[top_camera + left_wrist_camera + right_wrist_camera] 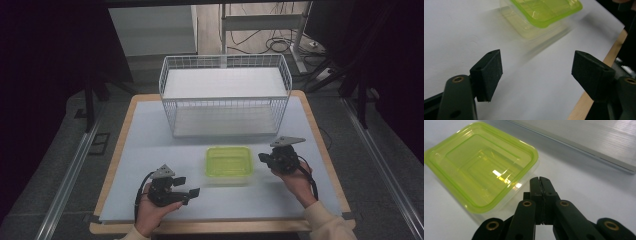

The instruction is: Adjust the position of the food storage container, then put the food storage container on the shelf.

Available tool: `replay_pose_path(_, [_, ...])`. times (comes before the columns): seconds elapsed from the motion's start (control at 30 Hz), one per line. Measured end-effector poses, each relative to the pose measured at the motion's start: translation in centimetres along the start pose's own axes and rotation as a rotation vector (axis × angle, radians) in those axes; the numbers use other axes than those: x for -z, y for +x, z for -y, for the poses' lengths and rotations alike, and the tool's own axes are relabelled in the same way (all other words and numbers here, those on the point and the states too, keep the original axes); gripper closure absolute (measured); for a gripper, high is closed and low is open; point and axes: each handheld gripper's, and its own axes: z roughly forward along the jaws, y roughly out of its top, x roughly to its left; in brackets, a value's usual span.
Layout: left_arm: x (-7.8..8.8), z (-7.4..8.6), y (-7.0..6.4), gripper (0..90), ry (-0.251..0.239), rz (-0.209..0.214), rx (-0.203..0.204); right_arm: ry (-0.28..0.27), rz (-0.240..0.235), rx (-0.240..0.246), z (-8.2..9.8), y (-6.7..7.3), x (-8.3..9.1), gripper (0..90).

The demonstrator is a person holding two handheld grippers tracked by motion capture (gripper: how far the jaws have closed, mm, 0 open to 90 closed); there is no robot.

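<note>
One box [229, 164] with a green lid lies on the surface [150, 145] between two tongs: left tongs [186, 188] spread, right tongs [262, 157] pressed together just beside it; one basket [225, 95] beyond.

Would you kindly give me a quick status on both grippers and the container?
Left gripper open, empty. Right gripper shut, empty, beside green-lidded container. Wire basket behind, nothing blocking.

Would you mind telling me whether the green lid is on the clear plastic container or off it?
On. The translucent green lid sits flat over the clear rectangular plastic container, its rim covering the top edge all around.
</note>
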Motion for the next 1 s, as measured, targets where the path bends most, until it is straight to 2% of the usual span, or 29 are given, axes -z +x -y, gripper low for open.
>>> replay_pose_path(0.13, [0.1,-0.1,0.3,24.1,-0.006,0.000,0.012,-0.016,-0.041,-0.030,0.3,-0.5,0.7,88.8])
replay_pose_path(0.23, [0.2,-0.3,0.7,24.2,-0.010,-0.008,0.020,-0.025,-0.064,-0.029,0.6,-0.8,1.1,85.0])
replay_pose_path(0.3, [0.3,-0.5,1.1,24.2,-0.017,-0.016,0.035,-0.019,-0.079,-0.028,0.9,-0.9,1.4,76.6])
replay_pose_path(0.33, [0.3,-0.6,1.3,24.2,-0.021,-0.018,0.040,-0.018,-0.092,-0.034,1.0,-1.0,1.5,69.4])
replay_pose_path(0.4, [0.4,-1.0,1.6,24.2,-0.035,-0.019,0.057,-0.034,-0.087,-0.045,1.3,-1.1,1.8,56.5])
replay_pose_path(0.47, [0.4,-1.5,1.7,24.4,-0.052,-0.006,0.077,-0.062,-0.102,-0.083,1.3,-1.5,2.1,46.0])
replay_pose_path(0.53, [0.4,-1.9,1.8,24.4,-0.063,-0.010,0.081,-0.081,-0.132,-0.125,1.1,-2.0,2.2,40.8])
replay_pose_path(0.57, [0.4,-2.0,1.9,24.4,-0.063,-0.008,0.083,-0.075,-0.138,-0.135,1.1,-2.0,2.2,38.4])
replay_pose_path(0.7, [0.5,-2.5,2.1,24.4,-0.072,-0.013,0.092,-0.058,-0.153,-0.148,1.0,-2.0,2.2,36.1])
replay_pose_path(0.8, [0.4,-3.5,2.6,24.7,-0.083,0.001,0.122,-0.056,-0.191,-0.159,0.7,-1.9,2.3,35.3])
replay_pose_path(0.87, [0.2,-4.0,2.8,24.8,-0.082,0.003,0.126,-0.064,-0.203,-0.166,0.6,-1.9,2.4,36.6])
replay_pose_path(1.0, [-0.2,-4.6,3.1,24.8,-0.086,0.019,0.165,-0.063,-0.217,-0.177,0.4,-1.9,2.5,39.9])
